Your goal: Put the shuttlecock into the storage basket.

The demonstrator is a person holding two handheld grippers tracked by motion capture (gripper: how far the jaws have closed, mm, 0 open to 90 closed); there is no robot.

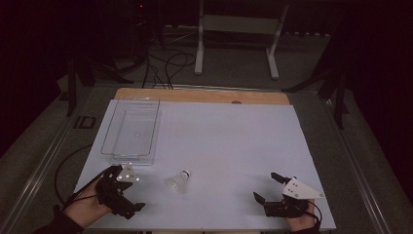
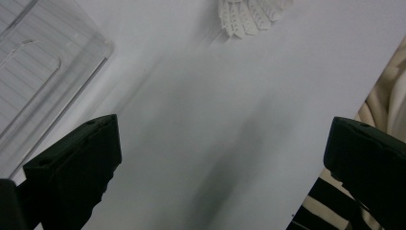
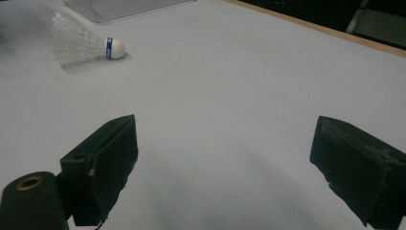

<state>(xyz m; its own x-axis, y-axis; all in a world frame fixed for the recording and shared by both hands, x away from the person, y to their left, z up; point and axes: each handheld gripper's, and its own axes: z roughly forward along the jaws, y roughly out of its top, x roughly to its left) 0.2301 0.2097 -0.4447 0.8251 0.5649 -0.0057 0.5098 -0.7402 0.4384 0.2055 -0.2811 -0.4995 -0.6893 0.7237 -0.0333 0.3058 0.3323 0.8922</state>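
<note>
A white feather shuttlecock (image 1: 178,182) with a blue band at its cork lies on its side on the pale table top (image 1: 229,141), near the front and left of centre. My left gripper (image 1: 130,187) is open just to its left, with nothing between the jaws. In the left gripper view the feathers (image 2: 249,17) show at the top edge, beyond the wide-apart jaws of that gripper (image 2: 222,139). My right gripper (image 1: 264,185) stands open at the front right, well apart from the shuttlecock (image 3: 81,45), which lies far off to the upper left of its jaws (image 3: 222,134).
An empty clear plastic tray (image 1: 131,127) sits at the back left of the table, just beyond my left gripper; its corner (image 2: 43,72) appears in the left gripper view. A wooden strip (image 1: 204,95) runs along the far edge. Cables and a metal stand are on the floor behind.
</note>
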